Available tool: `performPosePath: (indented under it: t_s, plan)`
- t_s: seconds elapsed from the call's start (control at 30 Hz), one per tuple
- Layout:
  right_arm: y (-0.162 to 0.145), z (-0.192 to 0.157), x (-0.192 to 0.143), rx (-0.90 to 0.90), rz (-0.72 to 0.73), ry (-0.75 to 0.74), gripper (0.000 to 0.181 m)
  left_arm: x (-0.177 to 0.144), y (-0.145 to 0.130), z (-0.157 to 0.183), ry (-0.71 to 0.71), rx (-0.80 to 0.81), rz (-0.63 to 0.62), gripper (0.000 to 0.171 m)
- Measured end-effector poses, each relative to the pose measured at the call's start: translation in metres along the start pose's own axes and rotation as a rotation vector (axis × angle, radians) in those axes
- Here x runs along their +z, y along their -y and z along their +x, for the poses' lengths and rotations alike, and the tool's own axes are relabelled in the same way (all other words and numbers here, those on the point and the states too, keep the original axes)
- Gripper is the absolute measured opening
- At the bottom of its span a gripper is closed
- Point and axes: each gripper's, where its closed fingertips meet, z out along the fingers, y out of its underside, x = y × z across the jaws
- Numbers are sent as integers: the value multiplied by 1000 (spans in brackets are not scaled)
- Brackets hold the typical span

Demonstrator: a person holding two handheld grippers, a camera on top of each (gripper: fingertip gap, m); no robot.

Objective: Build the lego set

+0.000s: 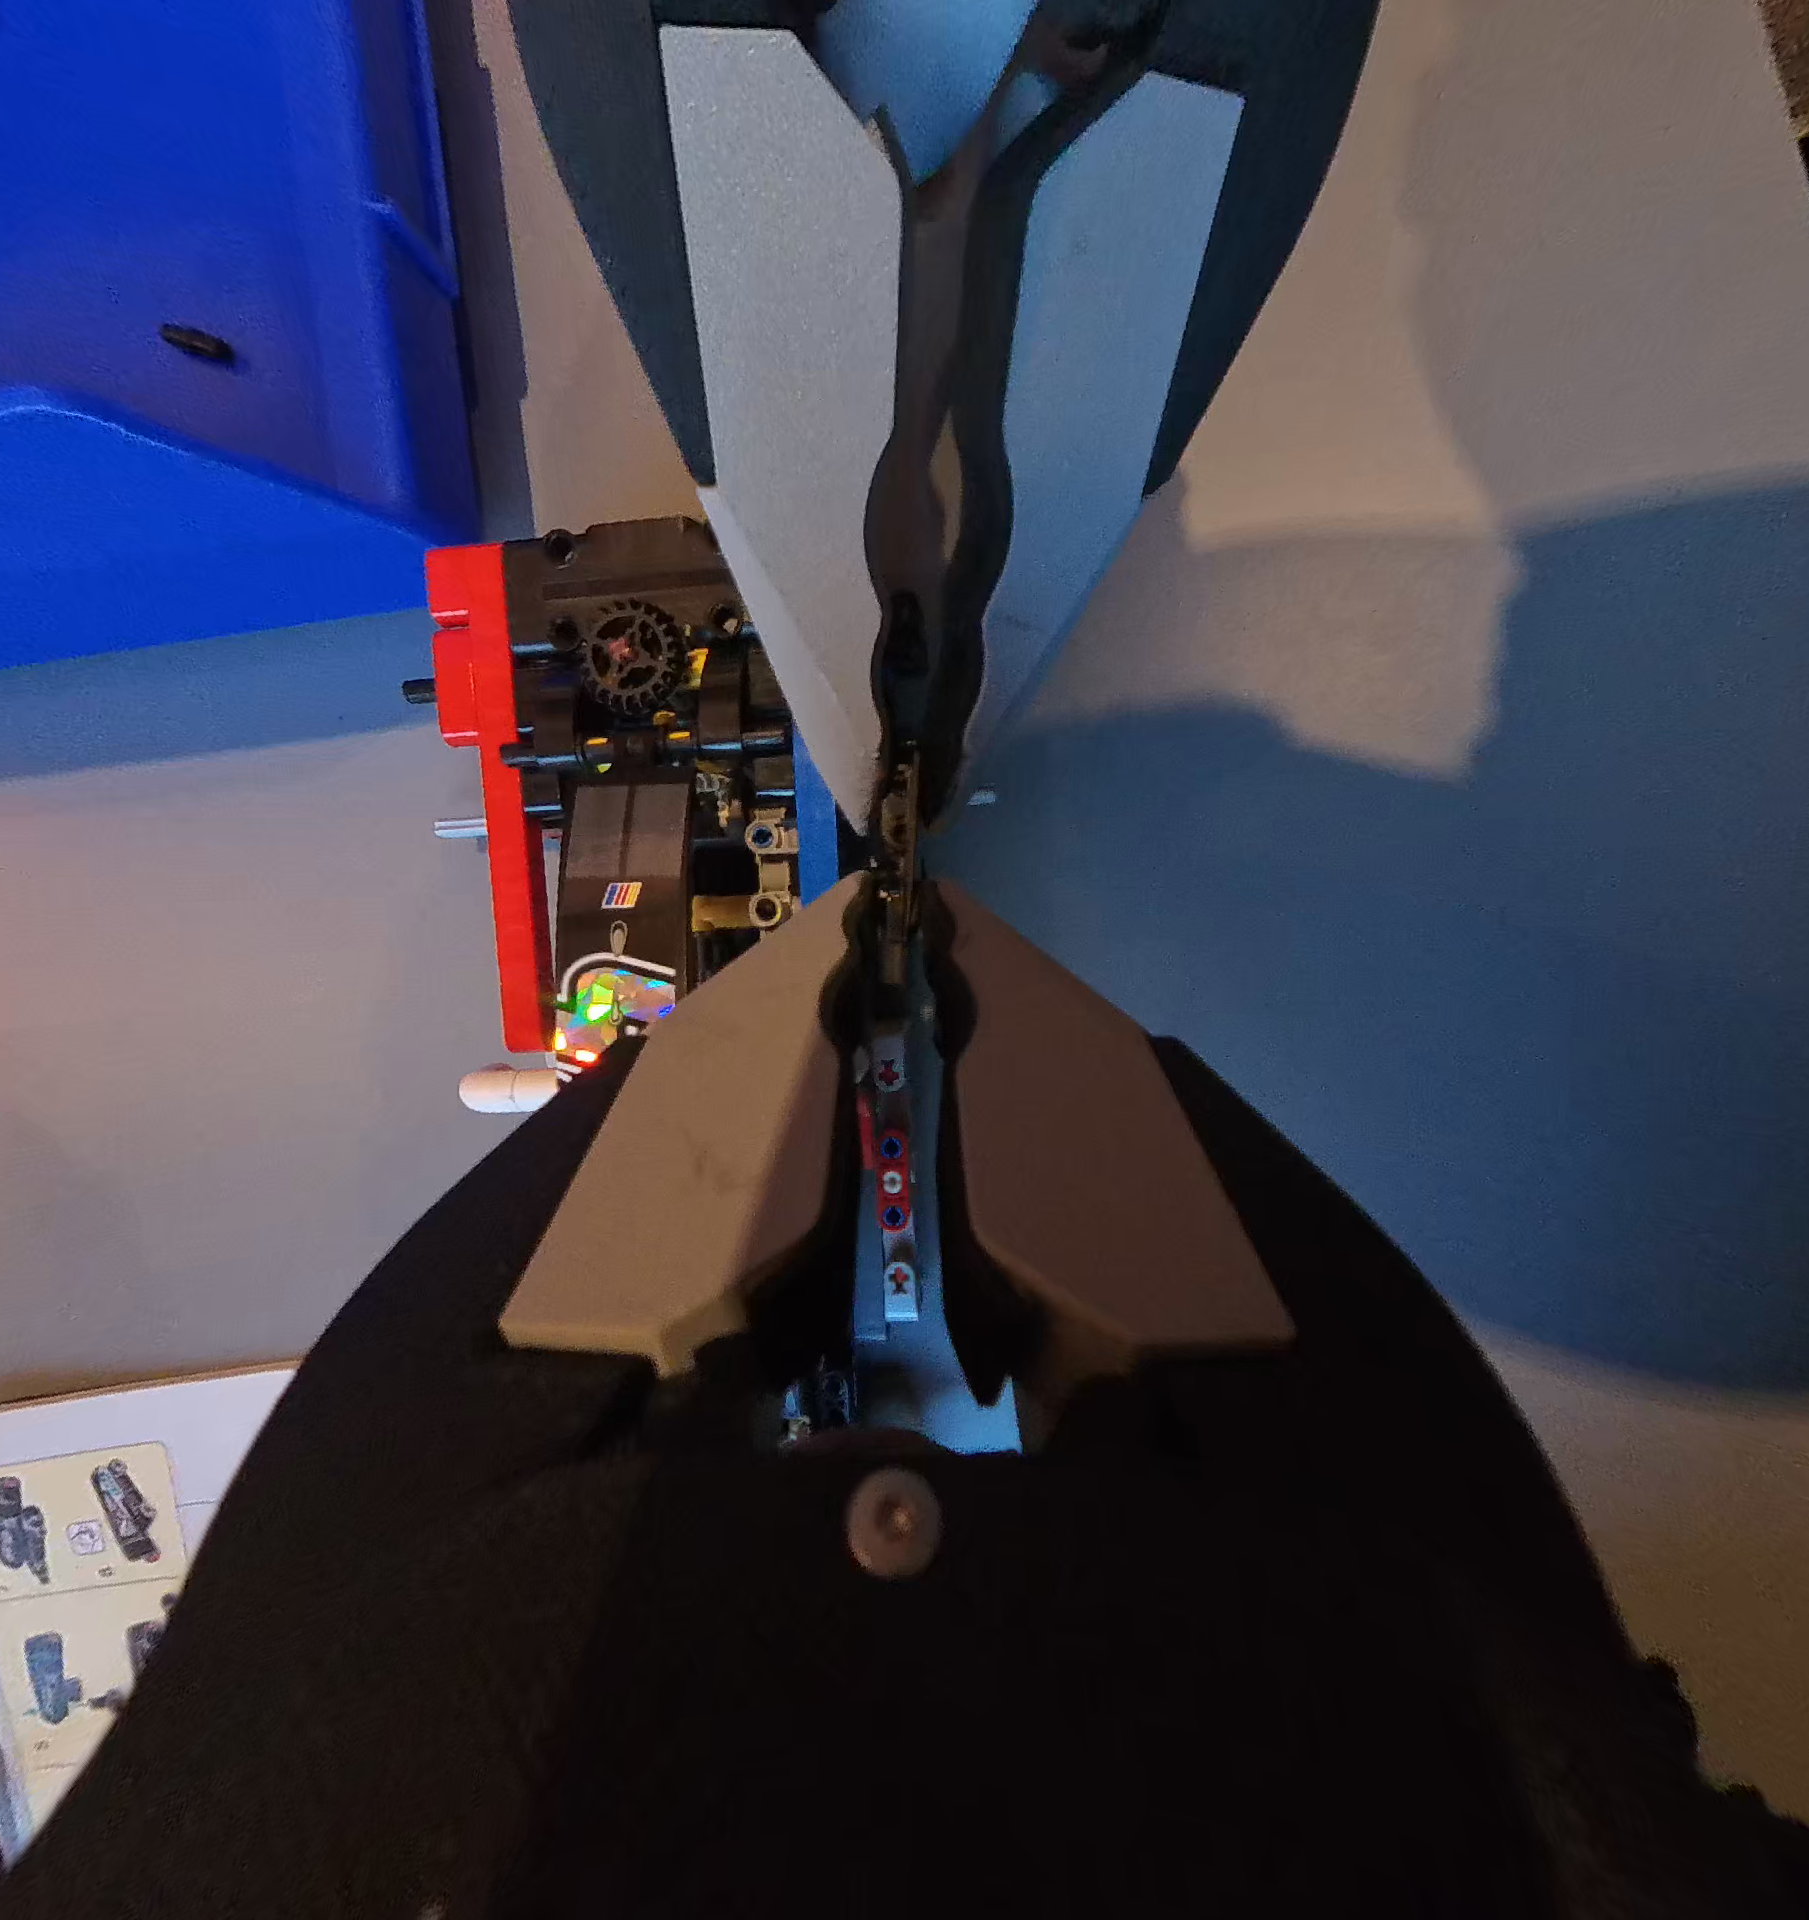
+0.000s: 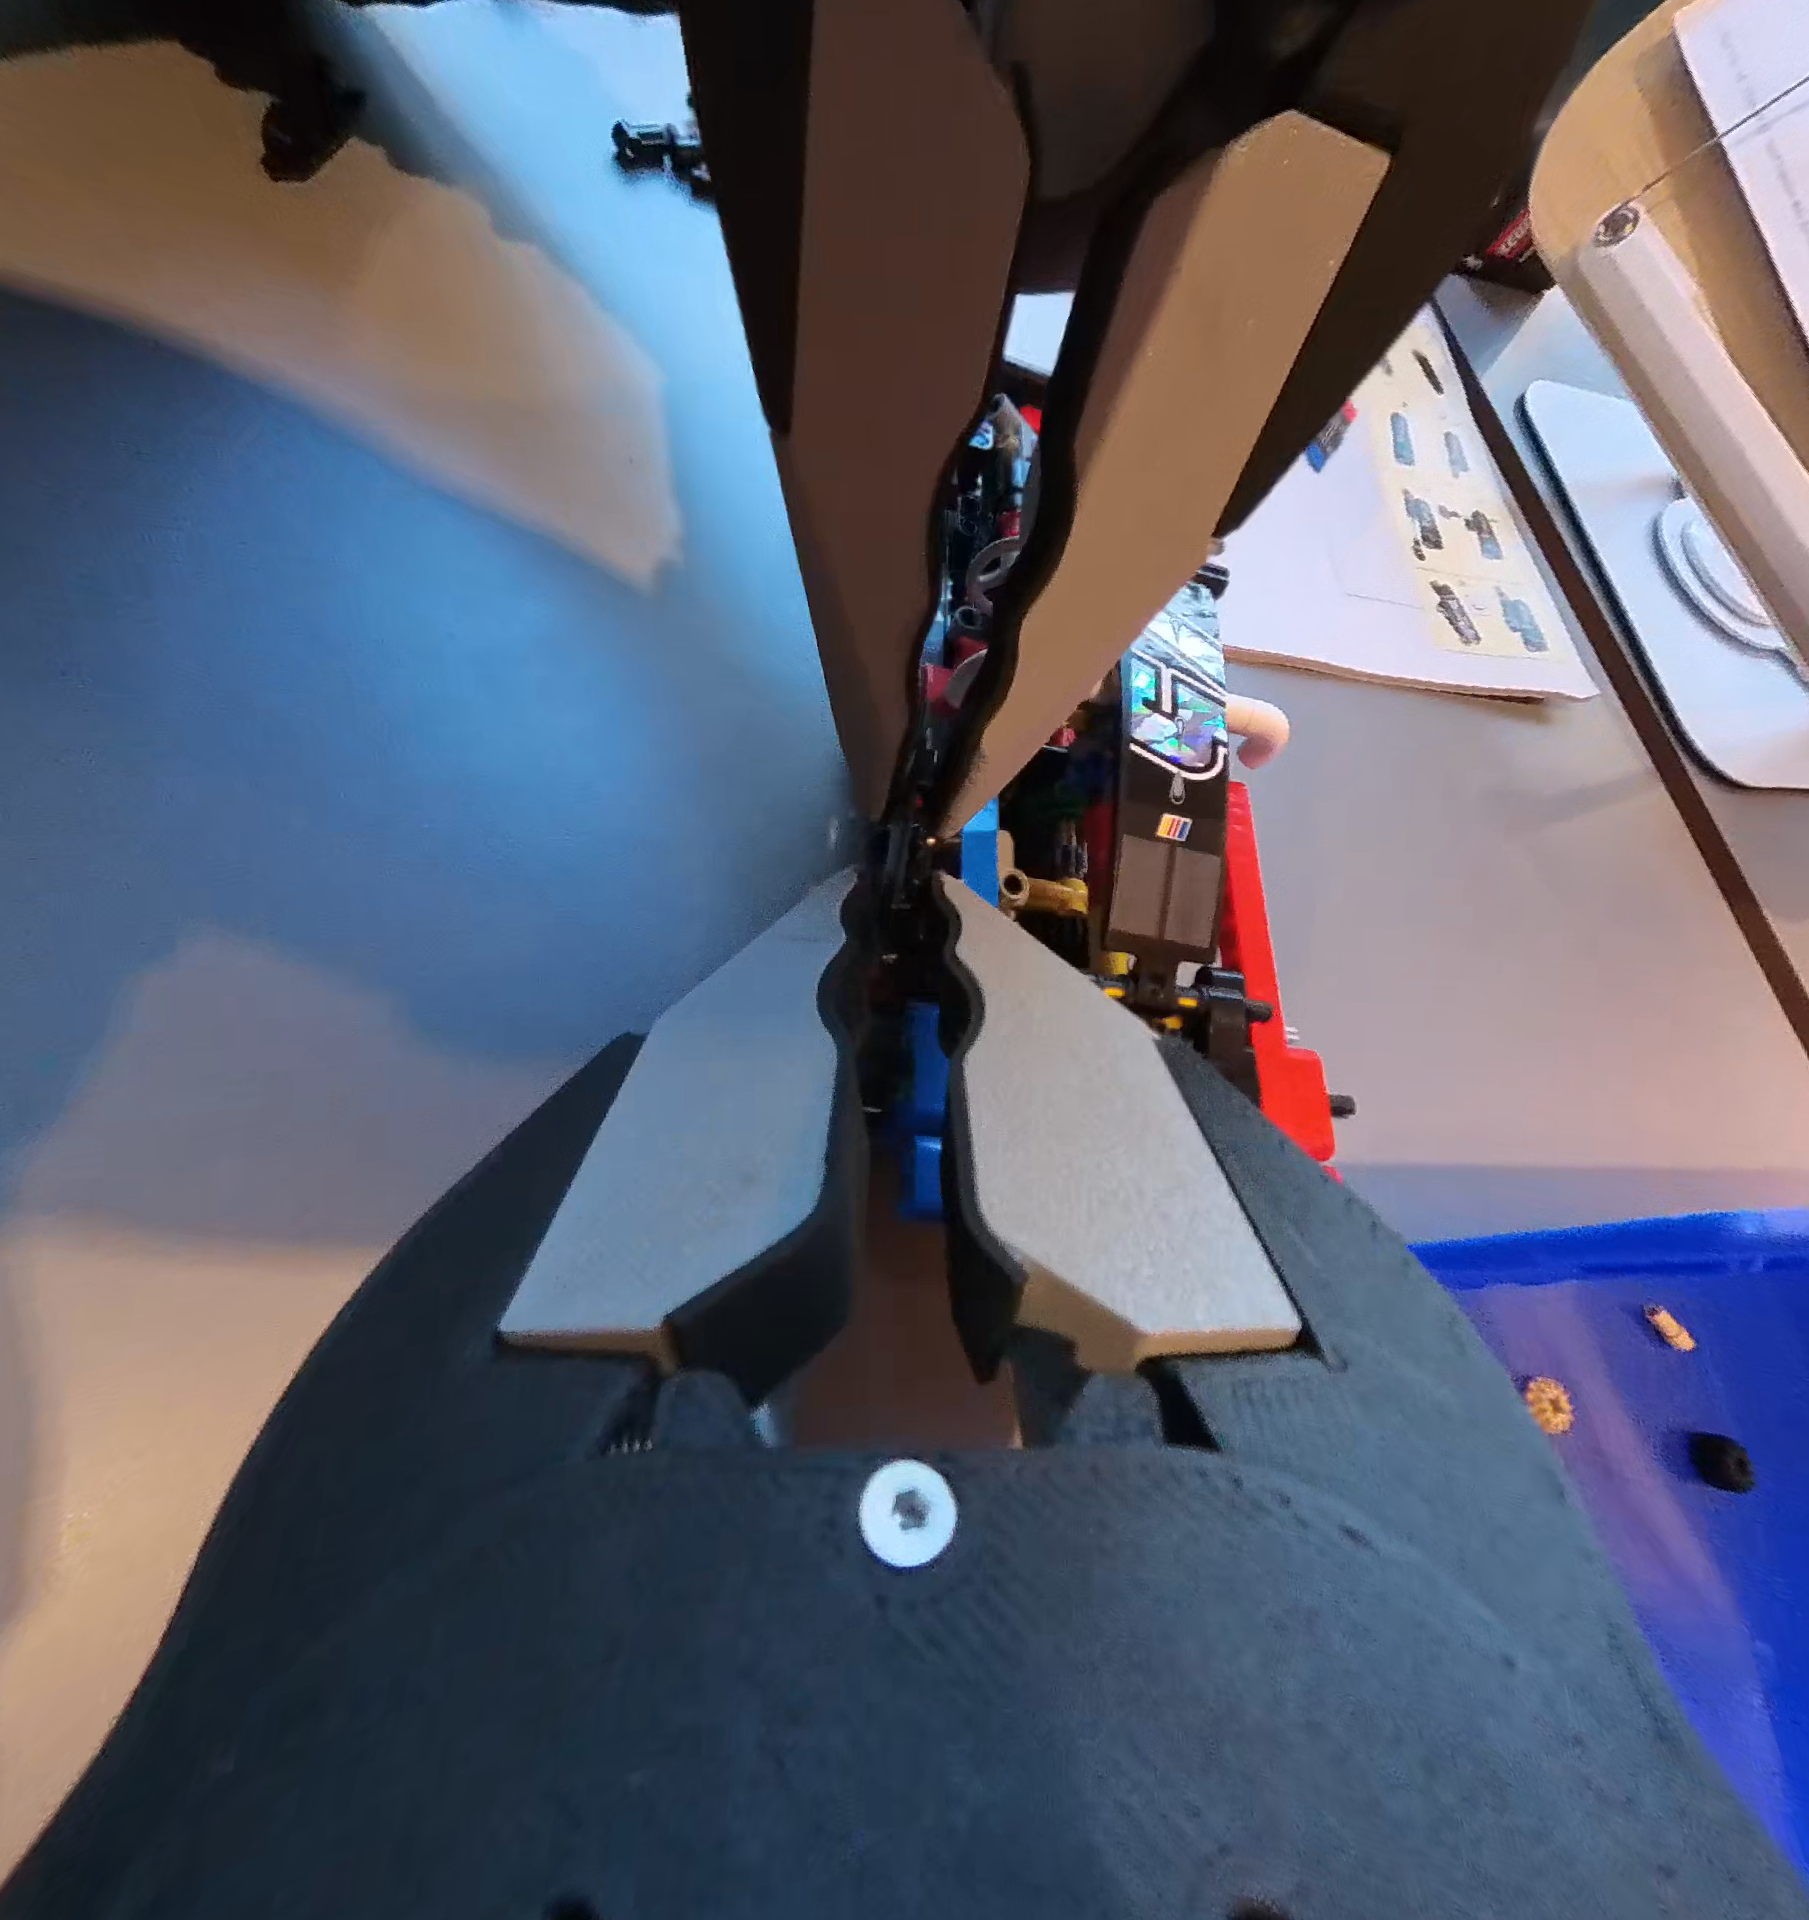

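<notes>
The lego model [image 1: 619, 790] lies lengthwise along the table, just beside both tips. Left gripper [image 1: 895, 914] and right gripper [image 2: 895, 914] meet tip-to-tip, each clenched on a small black piece [image 1: 898, 821].

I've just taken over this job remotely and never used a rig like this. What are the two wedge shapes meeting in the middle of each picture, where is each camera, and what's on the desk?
Each picture comes from a camera mounted on a hand-held gripper, looking forward along its two fingers. The wedges at the bottom are that gripper's own fingers; the ones at the top belong to the other gripper facing it.

The left gripper and right gripper meet tip to tip, both nearly closed on something small and dark; I cannot tell what.

Beside them on the grey desk stands the half-built lego model, red and black with a black gear. There is also a blue bin holding loose parts, and the open instruction booklet.
</notes>
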Motion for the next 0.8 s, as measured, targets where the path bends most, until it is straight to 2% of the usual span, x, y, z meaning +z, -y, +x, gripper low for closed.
performPosePath:
  t_s: [0.3, 0.47, 0.73, 0.77, 0.8]
  plan:
    - [0, 2, -4, 63, 68, -3, 5, -5, 11, -2, 43, -22, 122, 3]
    - [3, 1, -5, 98, 102, 24, 5, -4, 15, 3, 10, -37, 171, 6]
    - [5, 3, -7, 152, 140, 49, 5, -4, 12, -1, 48, -7, 155, 0]
    - [5, 6, -9, 147, 132, 30, 11, -3, 9, -1, 44, -2, 137, 0]
    - [5, 10, -11, 136, 129, 3, 25, -1, 7, -1, 42, 3, 130, 0]
